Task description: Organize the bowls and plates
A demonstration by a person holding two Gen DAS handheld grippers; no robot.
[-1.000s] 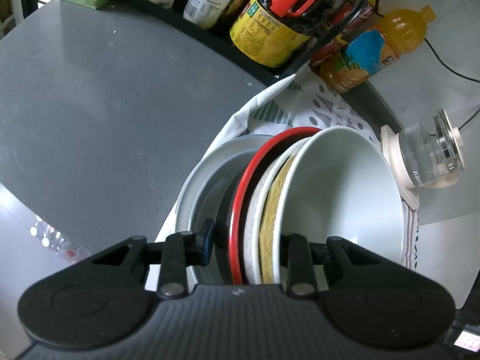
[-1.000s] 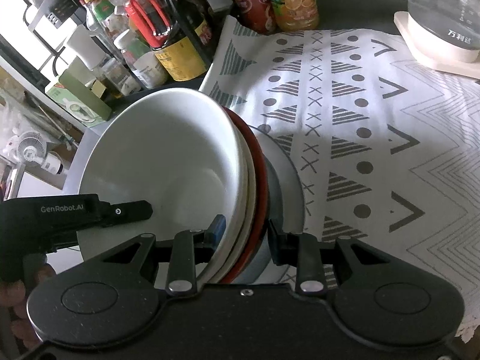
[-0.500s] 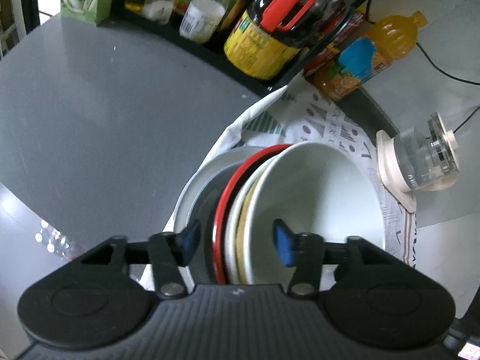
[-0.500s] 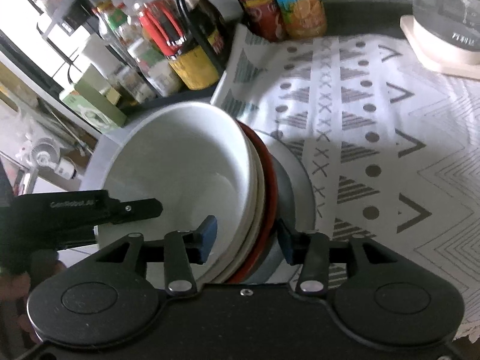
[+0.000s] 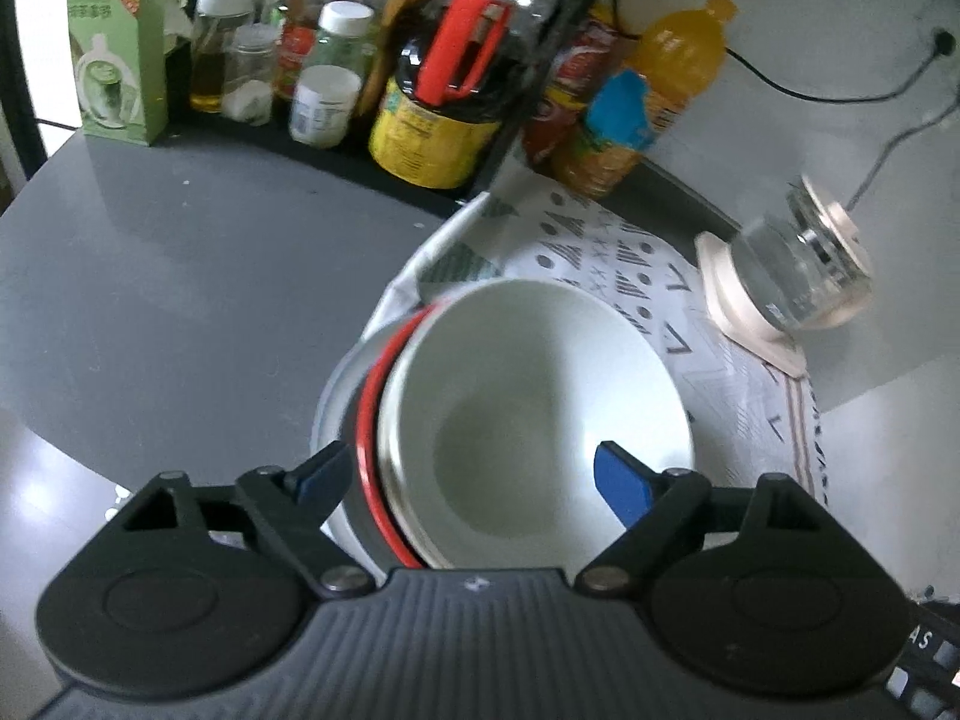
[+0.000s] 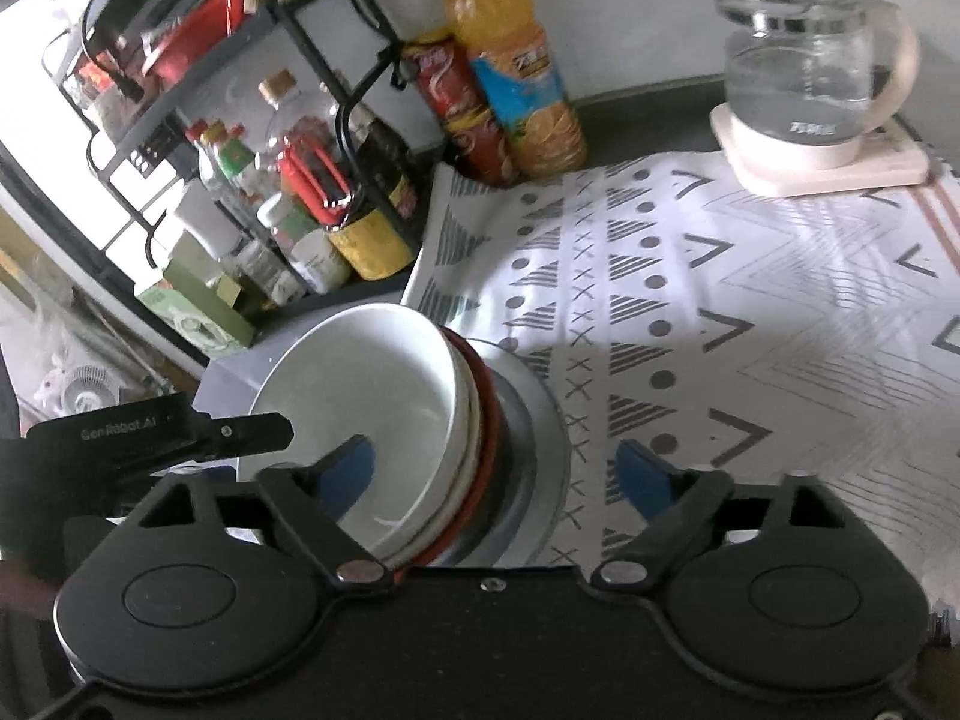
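**Stack let go on the patterned cloth**

Grey counter and a patterned cloth (image 6: 750,312) lie under our nested stack (image 5: 528,420): white bowl (image 6: 372,396) on top, red-rimmed plate (image 5: 369,414) and grey plate (image 6: 528,438) beneath. A second ago both tools pinched its rims; now our left gripper (image 5: 474,480) and right gripper (image 6: 501,474) are opening, pads clear, and the stack sits flatter. We judge the stack placed.

White bowl (image 5: 540,396) atop nested dishes (image 6: 480,420)
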